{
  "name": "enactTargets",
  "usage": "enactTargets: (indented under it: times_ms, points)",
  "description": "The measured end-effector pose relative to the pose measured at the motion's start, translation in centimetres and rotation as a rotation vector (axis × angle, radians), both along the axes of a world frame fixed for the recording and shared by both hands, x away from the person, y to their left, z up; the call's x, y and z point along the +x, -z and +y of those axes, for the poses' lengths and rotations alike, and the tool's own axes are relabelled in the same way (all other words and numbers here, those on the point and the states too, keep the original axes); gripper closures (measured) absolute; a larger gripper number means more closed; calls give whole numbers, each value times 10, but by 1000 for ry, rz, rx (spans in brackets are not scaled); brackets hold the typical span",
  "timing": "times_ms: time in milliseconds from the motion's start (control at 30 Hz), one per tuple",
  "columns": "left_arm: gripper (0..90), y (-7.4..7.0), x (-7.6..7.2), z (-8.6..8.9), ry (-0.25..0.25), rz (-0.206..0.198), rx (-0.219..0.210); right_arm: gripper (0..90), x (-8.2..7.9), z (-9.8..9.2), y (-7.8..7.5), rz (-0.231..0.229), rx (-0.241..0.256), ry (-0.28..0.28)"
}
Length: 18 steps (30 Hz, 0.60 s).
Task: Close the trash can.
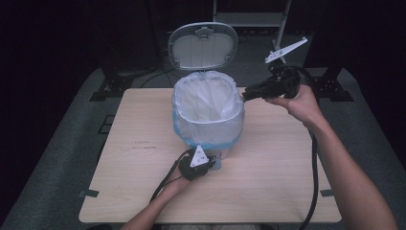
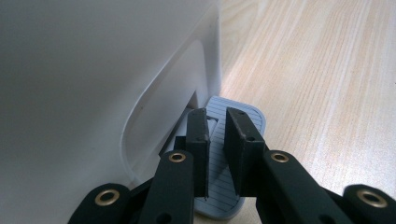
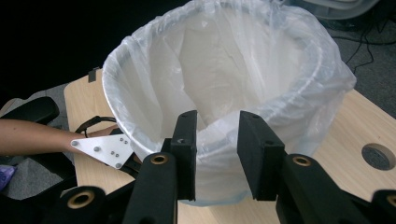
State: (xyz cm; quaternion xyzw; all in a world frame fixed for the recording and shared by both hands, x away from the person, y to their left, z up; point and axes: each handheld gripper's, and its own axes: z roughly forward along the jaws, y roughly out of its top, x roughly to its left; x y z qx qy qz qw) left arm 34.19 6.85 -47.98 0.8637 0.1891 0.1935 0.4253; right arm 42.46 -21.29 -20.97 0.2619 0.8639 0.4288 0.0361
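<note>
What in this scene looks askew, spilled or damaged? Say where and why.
Nothing is spilled or broken. The bin bag sits unevenly over the bin rim, its edge hanging lower at the front. The lid stands open while the left gripper rests on the pedal.

You are working in what looks like a lab or recording studio rather than a home: the pale wood-grain table point(image 1: 268, 191) stands alone on grey carpet point(image 1: 57, 158), with black darkness all around it and only the tabletop lit. Behind the table you have black metal stand feet point(image 1: 107, 86) and loose black cables point(image 1: 153, 74) on the floor, and a light metal frame point(image 1: 251, 17) at the back. The tape tabs point(image 1: 88, 194) on the table's edges and the round cable hole point(image 3: 377, 156) in its top suit a prepared test station.
</note>
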Motion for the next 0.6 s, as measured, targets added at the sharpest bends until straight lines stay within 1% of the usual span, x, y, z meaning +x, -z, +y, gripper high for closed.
enactTargets:
  times_ms: [167,600]
  points:
    - [799,0,0,0,-1,-1,1,665,-2,-11,5,4,9,19]
    - [798,0,0,0,-2,-3,5,638,-8,-32,17,13,20,55]
